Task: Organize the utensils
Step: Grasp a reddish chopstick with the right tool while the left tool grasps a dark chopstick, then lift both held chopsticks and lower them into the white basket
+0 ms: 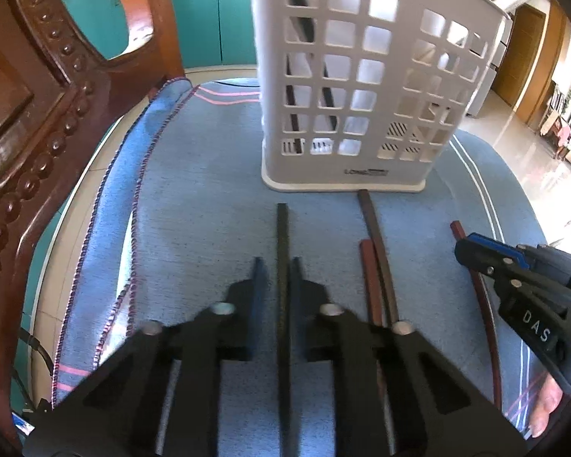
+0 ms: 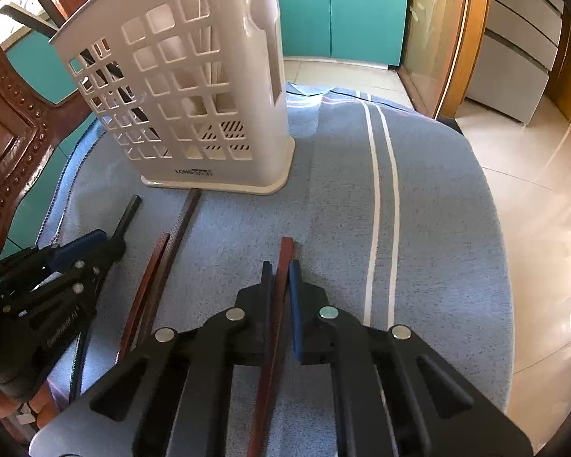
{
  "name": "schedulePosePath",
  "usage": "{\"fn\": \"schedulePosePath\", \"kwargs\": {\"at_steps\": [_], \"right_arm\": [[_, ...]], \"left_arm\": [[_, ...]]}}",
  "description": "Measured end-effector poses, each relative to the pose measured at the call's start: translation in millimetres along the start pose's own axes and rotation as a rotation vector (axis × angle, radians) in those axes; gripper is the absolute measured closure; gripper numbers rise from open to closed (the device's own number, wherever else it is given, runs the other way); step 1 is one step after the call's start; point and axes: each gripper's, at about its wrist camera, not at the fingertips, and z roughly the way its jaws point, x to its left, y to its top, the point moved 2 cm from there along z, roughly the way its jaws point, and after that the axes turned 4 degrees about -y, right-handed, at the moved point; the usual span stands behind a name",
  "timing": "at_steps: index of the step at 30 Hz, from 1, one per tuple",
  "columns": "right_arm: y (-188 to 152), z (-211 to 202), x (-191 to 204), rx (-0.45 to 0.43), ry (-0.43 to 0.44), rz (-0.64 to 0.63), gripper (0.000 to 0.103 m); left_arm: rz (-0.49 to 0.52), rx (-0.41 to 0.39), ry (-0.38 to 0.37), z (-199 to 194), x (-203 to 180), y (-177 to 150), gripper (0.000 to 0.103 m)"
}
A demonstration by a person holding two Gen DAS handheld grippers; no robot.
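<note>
A white slotted utensil holder [image 1: 361,87] [image 2: 194,99] stands upright on a blue cloth [image 1: 209,209] [image 2: 342,209], with dark chopsticks inside it. My left gripper [image 1: 278,266] [image 2: 106,242] is shut on a black chopstick [image 1: 281,236] [image 2: 127,215] lying on the cloth. My right gripper [image 2: 281,270] [image 1: 462,245] is shut on a reddish-brown chopstick [image 2: 283,259] [image 1: 456,228]. Between the two grippers lie a red-brown chopstick [image 1: 369,266] [image 2: 152,266] and a dark brown one [image 1: 373,224] [image 2: 186,221], whose far end touches the holder's base.
A carved wooden chair back [image 1: 30,122] [image 2: 11,122] rises close on the left. Teal cabinets [image 1: 209,19] [image 2: 346,11] stand behind. The round table edge drops to a shiny tiled floor [image 2: 533,198] on the right. A fingertip [image 1: 548,407] shows at the lower right.
</note>
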Motion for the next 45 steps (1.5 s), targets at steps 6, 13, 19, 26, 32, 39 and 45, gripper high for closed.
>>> {"fn": "schedulePosePath", "kwargs": {"at_steps": [6,13,19,26,32,39,45], "right_arm": [[3.4,-8.6,-3.0,-0.028,0.097,0.036,0.096],[21.2,-96.4,-7.6,-0.233,0.336,0.022,0.096],[41.1,-181.5,-29.5,-0.438,0.456,0.061,0.096],[97.6,-256.4,-44.3,-0.702,0.469,0.108,0.096],[131.0,-268.6,-52.2,-0.873,0.340,0.174,0.096],[146.6,-219.8,-51.1,-0.859,0.235,0.176,0.096],[145.4,-191.3,-36.2,-0.797,0.242,0.112,0.096]], "left_arm": [[-0.033,-0.067,-0.034,-23.0,15.0,8.4,0.096],[-0.029,-0.374,-0.147,-121.2,22.9,18.8,0.096],[-0.047,-0.720,-0.252,-231.1,28.9,34.5,0.096],[-0.118,-0.966,-0.284,-289.7,33.2,82.0,0.096],[-0.241,-0.926,-0.261,-251.2,54.6,113.5,0.096],[-0.266,-0.951,-0.238,-245.8,46.1,131.8,0.096],[-0.221,-0.916,-0.095,-213.4,30.9,149.4,0.096]]}}
